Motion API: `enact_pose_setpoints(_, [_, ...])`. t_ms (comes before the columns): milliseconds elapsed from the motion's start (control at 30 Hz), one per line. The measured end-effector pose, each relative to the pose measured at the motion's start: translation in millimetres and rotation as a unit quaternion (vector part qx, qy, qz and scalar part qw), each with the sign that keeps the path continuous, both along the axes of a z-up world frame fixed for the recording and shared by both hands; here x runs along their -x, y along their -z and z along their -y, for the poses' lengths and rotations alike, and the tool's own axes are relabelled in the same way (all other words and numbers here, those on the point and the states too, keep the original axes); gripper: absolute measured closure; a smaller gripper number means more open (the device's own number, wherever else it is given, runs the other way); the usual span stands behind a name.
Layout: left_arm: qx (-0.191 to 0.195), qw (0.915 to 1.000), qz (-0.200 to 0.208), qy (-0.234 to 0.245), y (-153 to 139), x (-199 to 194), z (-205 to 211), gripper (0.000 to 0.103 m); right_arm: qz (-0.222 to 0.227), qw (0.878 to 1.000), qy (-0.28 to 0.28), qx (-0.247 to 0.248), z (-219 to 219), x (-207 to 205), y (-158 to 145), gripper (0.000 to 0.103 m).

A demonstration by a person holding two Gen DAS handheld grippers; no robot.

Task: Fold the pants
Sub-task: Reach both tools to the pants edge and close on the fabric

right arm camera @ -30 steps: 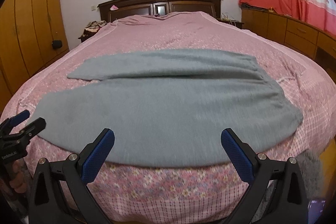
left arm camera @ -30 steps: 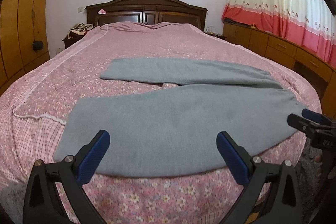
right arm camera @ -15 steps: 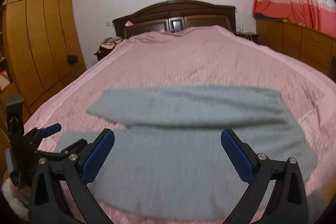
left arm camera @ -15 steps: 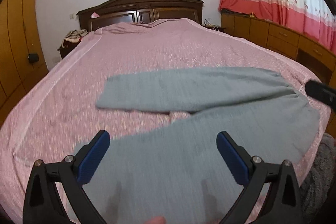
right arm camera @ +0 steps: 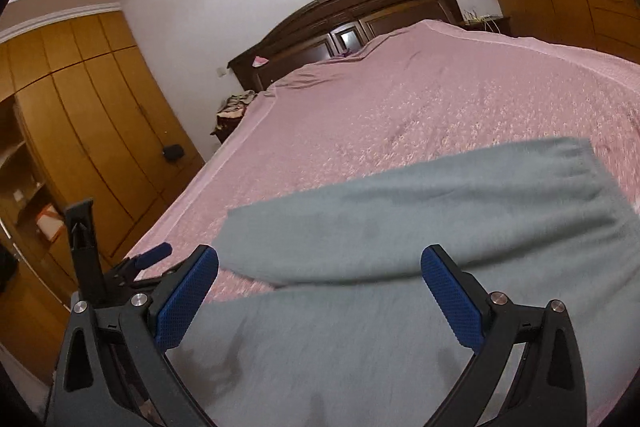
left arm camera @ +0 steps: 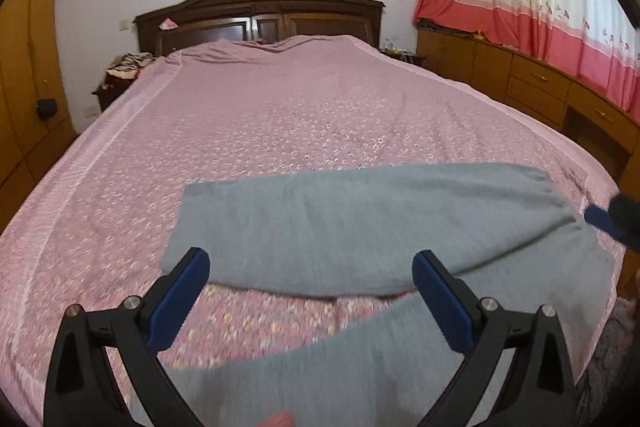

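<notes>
Fingers, left wrist view: both blue pads of the left gripper [left arm camera: 311,293] are seen spread wide, with nothing held between them.
Pants, left wrist view: grey pants [left arm camera: 360,223] are laid flat across the near end of the bed; one leg is stretched sideways beyond the fingertips, the other runs under the right-hand finger toward the lower edge, and a strip of pink bedspread [left arm camera: 280,115] is shown between the two legs.
Other gripper, left wrist view: a blue fingertip of the right gripper [left arm camera: 604,221] is seen at the right edge, near the waist end of the pants; contact cannot be told.
Fingers, right wrist view: the right gripper's pads [right arm camera: 320,301] are likewise held wide apart and empty, above the near leg.
Pants, right wrist view: the two legs [right arm camera: 420,223] are seen diverging toward the left.
Other gripper, right wrist view: the left gripper [right arm camera: 132,267] is seen low at the left, beside the bedspread edge [right arm camera: 360,115].
Background: a dark wooden headboard [left arm camera: 260,15].
</notes>
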State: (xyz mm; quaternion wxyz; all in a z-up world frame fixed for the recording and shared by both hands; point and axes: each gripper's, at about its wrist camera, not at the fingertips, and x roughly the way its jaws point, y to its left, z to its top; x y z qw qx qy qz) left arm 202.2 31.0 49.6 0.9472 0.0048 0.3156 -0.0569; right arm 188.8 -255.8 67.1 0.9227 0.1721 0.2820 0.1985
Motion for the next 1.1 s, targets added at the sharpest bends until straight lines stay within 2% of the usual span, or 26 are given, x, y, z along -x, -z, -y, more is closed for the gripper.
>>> enact_pose_setpoints(67, [0.019,0.9991,-0.010,0.037,1,-20,-4,0.000,0.011,1.000,-0.003,0.006,7,-20,-8,0.000])
enact_pose_setpoints(133, [0.016,0.9981,-0.028,0.053,3,-42,-6,0.000,0.033,0.999,0.003,0.022,19,-46,-18,0.000])
enact_pose_setpoints(233, [-0.026,0.9971,-0.033,0.064,4,-75,-5,0.000,0.044,0.995,-0.011,0.087,30,-88,-25,0.000])
enact_pose_setpoints(300, [-0.053,0.9953,-0.034,0.073,4,-94,-3,0.000,0.051,0.986,-0.071,0.144,33,-119,-23,0.000])
enact_pose_setpoints(367, [-0.073,0.9913,-0.036,0.103,7,-113,0,0.000,0.042,0.967,-0.133,0.211,34,-146,-18,0.000])
enact_pose_setpoints(433, [-0.095,0.9848,-0.044,0.138,12,-130,3,0.000,0.006,0.939,-0.200,0.281,33,-172,-7,0.000])
enact_pose_setpoints(467, [-0.106,0.9811,-0.050,0.154,16,-138,5,0.000,-0.005,0.925,-0.217,0.311,32,-179,1,0.000])
enact_pose_setpoints(500, [-0.118,0.9766,-0.058,0.170,20,-146,8,0.000,-0.019,0.905,-0.236,0.353,30,-188,8,0.000])
enact_pose_setpoints(533, [-0.133,0.9727,-0.065,0.179,24,-153,12,0.000,-0.026,0.894,-0.246,0.375,32,-193,14,0.000])
enact_pose_setpoints(567, [-0.146,0.9695,-0.072,0.183,30,-162,16,0.000,-0.030,0.876,-0.258,0.407,31,-200,21,0.000])
enact_pose_setpoints(600, [-0.154,0.9656,-0.087,0.191,38,-173,20,0.000,-0.035,0.865,-0.271,0.421,33,-200,26,0.000])
enact_pose_setpoints(700, [-0.156,0.9577,-0.123,0.208,53,-190,25,0.000,-0.056,0.829,-0.341,0.439,30,-211,42,0.000])
enact_pose_setpoints(767, [-0.168,0.9502,-0.143,0.221,60,-199,30,0.000,-0.070,0.817,-0.378,0.430,25,-219,46,0.004])
enact_pose_setpoints(867, [-0.189,0.9354,-0.158,0.254,64,-206,36,0.000,-0.089,0.798,-0.423,0.419,12,-230,45,0.005])
enact_pose_setpoints(1000, [-0.237,0.9086,-0.164,0.302,66,-210,47,0.000,-0.116,0.776,-0.463,0.412,-8,-243,50,0.008])
enact_pose_setpoints(1033, [-0.244,0.9025,-0.164,0.315,66,-213,48,0.001,-0.132,0.768,-0.476,0.406,-12,-246,54,0.013])
enact_pose_setpoints(1100, [-0.248,0.8962,-0.174,0.324,69,-226,53,0.006,-0.158,0.755,-0.496,0.398,-18,-251,60,0.026])
